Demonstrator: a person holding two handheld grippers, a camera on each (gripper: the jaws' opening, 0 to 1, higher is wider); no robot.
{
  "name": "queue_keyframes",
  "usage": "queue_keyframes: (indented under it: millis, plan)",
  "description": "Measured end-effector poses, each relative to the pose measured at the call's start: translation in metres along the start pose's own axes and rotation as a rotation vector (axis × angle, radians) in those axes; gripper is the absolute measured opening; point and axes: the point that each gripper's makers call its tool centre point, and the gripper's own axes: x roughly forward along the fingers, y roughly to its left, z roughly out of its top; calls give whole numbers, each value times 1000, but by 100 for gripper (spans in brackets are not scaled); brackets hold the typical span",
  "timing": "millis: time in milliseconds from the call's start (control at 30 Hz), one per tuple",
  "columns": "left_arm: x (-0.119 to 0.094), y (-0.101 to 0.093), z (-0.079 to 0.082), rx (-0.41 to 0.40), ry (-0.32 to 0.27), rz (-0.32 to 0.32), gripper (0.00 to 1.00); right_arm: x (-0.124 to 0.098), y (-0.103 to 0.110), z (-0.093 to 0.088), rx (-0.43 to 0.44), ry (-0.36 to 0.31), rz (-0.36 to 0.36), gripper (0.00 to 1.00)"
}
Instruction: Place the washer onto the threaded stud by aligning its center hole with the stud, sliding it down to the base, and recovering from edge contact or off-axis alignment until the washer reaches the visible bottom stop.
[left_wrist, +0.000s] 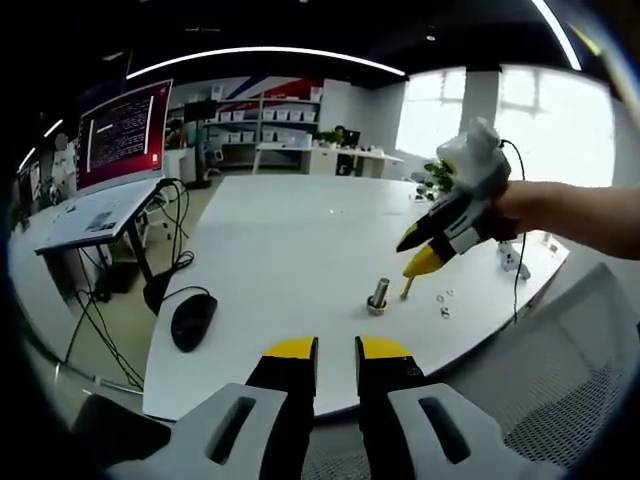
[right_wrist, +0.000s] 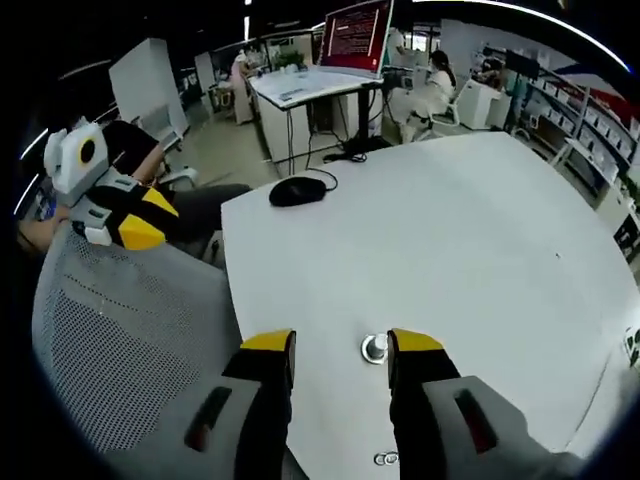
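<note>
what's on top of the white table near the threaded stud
On the white table, the threaded stud stands upright; small washers lie loose beside it, a black mouse farther off. Whether a washer already sits at its base is too small to tell.

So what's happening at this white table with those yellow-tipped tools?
A person holds a gripper in each hand over a white table. The right gripper hovers just above an upright threaded stud, jaws apart around it in its own view. Loose washers lie nearby. The left gripper waits open at the table edge.
</note>
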Motion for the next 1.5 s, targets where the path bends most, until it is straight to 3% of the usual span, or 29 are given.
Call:
queue_keyframes:
  millis: [233, 467, 767, 933, 1333, 1500]
  plan:
    - [0, 1, 1, -3, -4, 3, 13, -30, 15, -4, 82, -93, 6, 39]
    - [0, 1, 2, -8, -11, 4, 13, -59, 34, -15, 220, -196, 23, 39]
    - [0, 1, 2, -8, -11, 7, 13, -85, 44, -25, 265, -259, -10, 39]
    - [0, 1, 3, -9, -12, 6, 13, -89, 50, -36, 317, -274, -12, 39]
    - [-1, 1, 4, -15, -20, 11, 13, -89, 70, -61, 351, -253, -10, 39]
    - [-1, 1, 3, -13, -18, 9, 13, -98, 72, -61, 344, -255, -24, 39]
